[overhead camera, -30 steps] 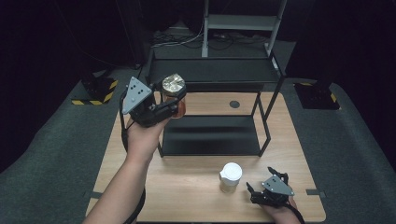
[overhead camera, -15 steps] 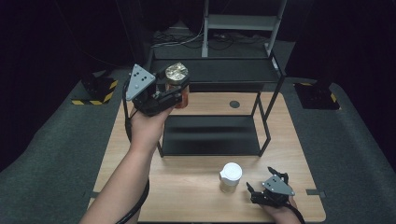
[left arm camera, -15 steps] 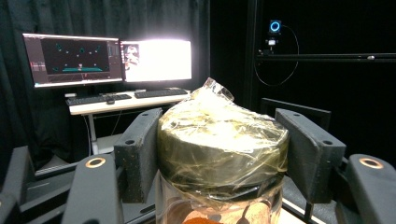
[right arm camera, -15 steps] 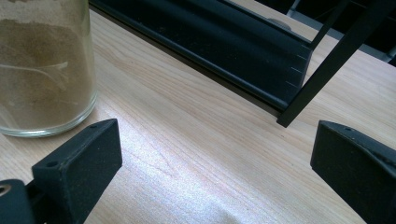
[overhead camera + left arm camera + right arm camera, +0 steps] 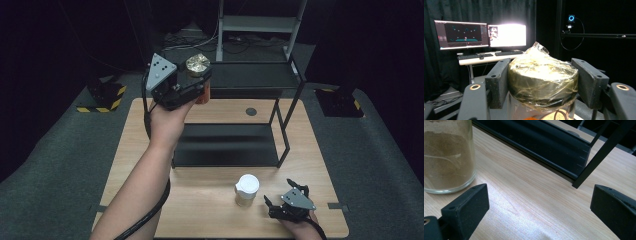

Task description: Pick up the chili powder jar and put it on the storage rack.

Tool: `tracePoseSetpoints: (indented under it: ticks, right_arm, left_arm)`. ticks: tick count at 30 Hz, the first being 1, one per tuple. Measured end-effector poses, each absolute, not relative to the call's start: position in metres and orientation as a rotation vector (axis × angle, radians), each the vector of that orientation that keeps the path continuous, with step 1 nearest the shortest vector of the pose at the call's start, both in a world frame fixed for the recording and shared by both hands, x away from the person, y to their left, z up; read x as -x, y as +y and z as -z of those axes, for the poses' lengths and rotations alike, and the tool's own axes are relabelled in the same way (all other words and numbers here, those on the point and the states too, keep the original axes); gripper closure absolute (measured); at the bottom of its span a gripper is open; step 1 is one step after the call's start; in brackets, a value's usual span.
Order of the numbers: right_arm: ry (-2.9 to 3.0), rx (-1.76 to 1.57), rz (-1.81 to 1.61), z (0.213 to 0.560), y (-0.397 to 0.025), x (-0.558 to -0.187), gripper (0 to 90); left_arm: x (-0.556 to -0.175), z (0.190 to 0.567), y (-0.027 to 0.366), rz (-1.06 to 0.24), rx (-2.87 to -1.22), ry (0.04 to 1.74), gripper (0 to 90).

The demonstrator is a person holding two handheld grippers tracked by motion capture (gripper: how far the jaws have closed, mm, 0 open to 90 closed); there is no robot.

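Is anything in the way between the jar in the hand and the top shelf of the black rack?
Nothing visible is. The left gripper holds the gold-lidded jar up in the air at the left end of the black rack, level with its top shelf. That shelf's surface looks bare. The white-lidded jar stands far off on the table.

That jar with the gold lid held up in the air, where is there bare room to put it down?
The jar sits clamped in the left gripper. Both levels of the black rack look bare: the top shelf and the bottom shelf. The table is open left of the rack. Tightest is the front right, around the white-lidded jar and the right gripper.
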State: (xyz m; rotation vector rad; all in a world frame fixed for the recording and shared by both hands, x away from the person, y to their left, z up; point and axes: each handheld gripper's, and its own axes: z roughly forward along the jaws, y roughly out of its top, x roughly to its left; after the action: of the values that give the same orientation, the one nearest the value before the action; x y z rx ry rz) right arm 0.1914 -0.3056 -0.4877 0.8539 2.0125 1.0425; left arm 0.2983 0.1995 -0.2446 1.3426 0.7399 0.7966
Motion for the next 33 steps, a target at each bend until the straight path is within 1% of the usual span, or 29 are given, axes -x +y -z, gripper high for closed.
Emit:
tracePoseSetpoints:
  ticks: [21,33]
  right_arm:
    - [2.007,-0.858,-1.061,0.489,-0.308,-0.191,0.9]
    - [2.005,-0.864,-1.074,0.489,-0.311,-0.192,0.9]
  left_arm:
    - [-0.330,0.234,0.180,-0.854,-1.335,0.777,34.5]
    - [-0.348,0.239,0.175,-0.888,-1.340,0.813,34.5]
